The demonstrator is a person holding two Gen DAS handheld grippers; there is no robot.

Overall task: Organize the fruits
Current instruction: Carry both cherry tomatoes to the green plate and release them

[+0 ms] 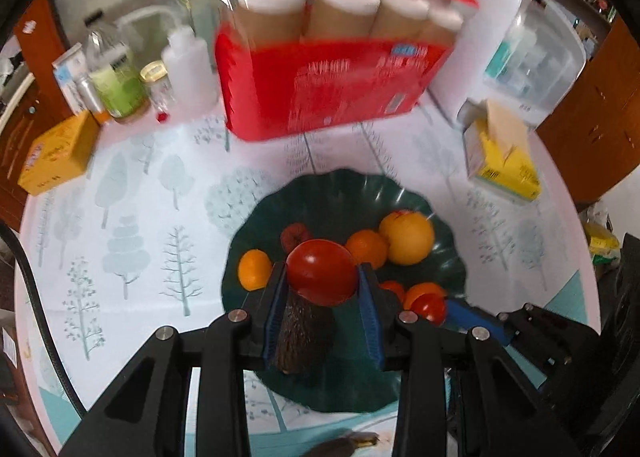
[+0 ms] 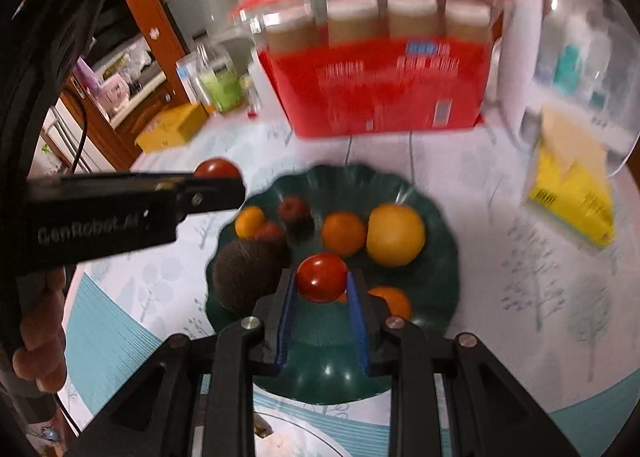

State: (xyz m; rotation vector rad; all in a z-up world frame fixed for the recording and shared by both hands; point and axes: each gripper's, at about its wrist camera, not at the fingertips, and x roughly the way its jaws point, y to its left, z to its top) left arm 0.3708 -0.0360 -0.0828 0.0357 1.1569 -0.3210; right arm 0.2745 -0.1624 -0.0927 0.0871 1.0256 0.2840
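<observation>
A dark green scalloped plate [image 1: 432,281] [image 2: 436,289] on the tree-print tablecloth holds several fruits: a large yellow-orange fruit [image 1: 406,237] [image 2: 395,235], small oranges [image 1: 254,269] [image 2: 344,234], a dark red fruit [image 1: 295,236] [image 2: 294,210] and a brown avocado [image 1: 304,333] [image 2: 246,277]. My left gripper [image 1: 322,281] is shut on a red tomato [image 1: 322,272] above the plate; it also shows in the right wrist view [image 2: 218,177]. My right gripper [image 2: 322,289] is shut on a second red tomato [image 2: 322,277], also seen in the left wrist view [image 1: 430,307].
A red box of cups [image 1: 332,69] [image 2: 380,77] stands behind the plate. Bottles and jars [image 1: 116,85] and a yellow box [image 1: 56,155] are at back left. A yellow tissue pack [image 1: 504,161] [image 2: 572,193] and a clear container [image 1: 536,57] are at right.
</observation>
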